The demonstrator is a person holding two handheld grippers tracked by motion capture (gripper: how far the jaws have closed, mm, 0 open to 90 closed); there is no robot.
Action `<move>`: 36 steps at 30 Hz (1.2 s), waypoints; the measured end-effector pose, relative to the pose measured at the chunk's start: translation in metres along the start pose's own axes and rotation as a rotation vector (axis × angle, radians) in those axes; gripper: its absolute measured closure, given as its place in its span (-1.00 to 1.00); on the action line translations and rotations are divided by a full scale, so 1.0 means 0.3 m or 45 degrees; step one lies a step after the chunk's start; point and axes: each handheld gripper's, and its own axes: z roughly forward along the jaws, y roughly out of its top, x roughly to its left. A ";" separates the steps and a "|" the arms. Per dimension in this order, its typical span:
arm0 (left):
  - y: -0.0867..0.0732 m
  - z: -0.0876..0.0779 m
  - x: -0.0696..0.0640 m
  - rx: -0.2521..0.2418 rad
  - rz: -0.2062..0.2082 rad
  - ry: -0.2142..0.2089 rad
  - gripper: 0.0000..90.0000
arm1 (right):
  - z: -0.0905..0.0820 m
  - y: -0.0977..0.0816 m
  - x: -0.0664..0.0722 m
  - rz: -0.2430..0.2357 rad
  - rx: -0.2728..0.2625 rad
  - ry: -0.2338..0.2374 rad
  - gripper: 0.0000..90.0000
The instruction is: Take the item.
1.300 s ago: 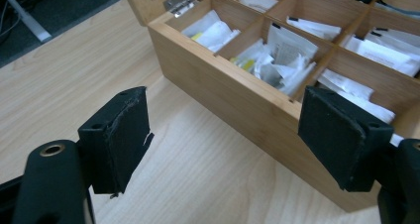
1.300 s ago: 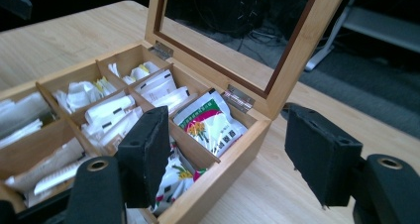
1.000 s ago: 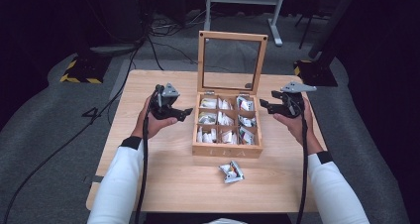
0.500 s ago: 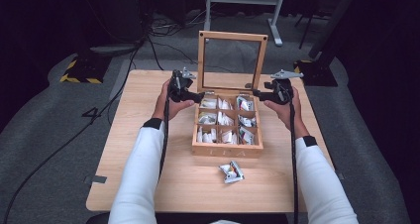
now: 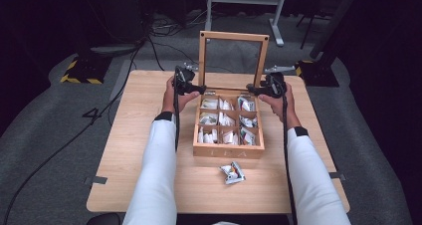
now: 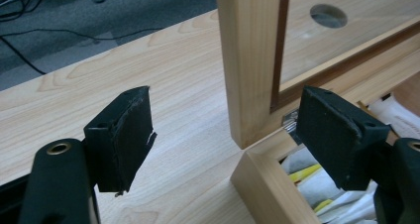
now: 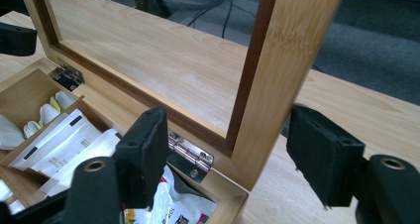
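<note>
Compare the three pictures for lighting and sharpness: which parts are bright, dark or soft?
High view: table evenly lit, floor and room behind dark, picture slightly soft. Left gripper view: near jaws and lid frame fairly sharp, soft shadows. Right gripper view: bright sheen on the lid's glass pane, near jaws dark.

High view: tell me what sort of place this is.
Probably a lab or recording studio, not a home: a lone wooden table on grey carpet, cables trailing over the floor, hazard-striped equipment bases, dark surroundings.
</note>
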 end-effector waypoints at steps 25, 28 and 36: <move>0.067 0.056 -0.045 -0.030 -0.061 -0.189 -0.33 | 0.056 -0.009 -0.010 0.082 -0.030 0.039 -0.16; 0.065 0.051 -0.044 -0.037 -0.062 -0.184 -0.26 | 0.053 -0.007 -0.010 0.084 -0.040 0.035 -0.14; 0.050 0.031 -0.033 -0.083 -0.023 -0.186 -0.05 | 0.035 0.000 -0.011 0.091 -0.084 0.047 -0.10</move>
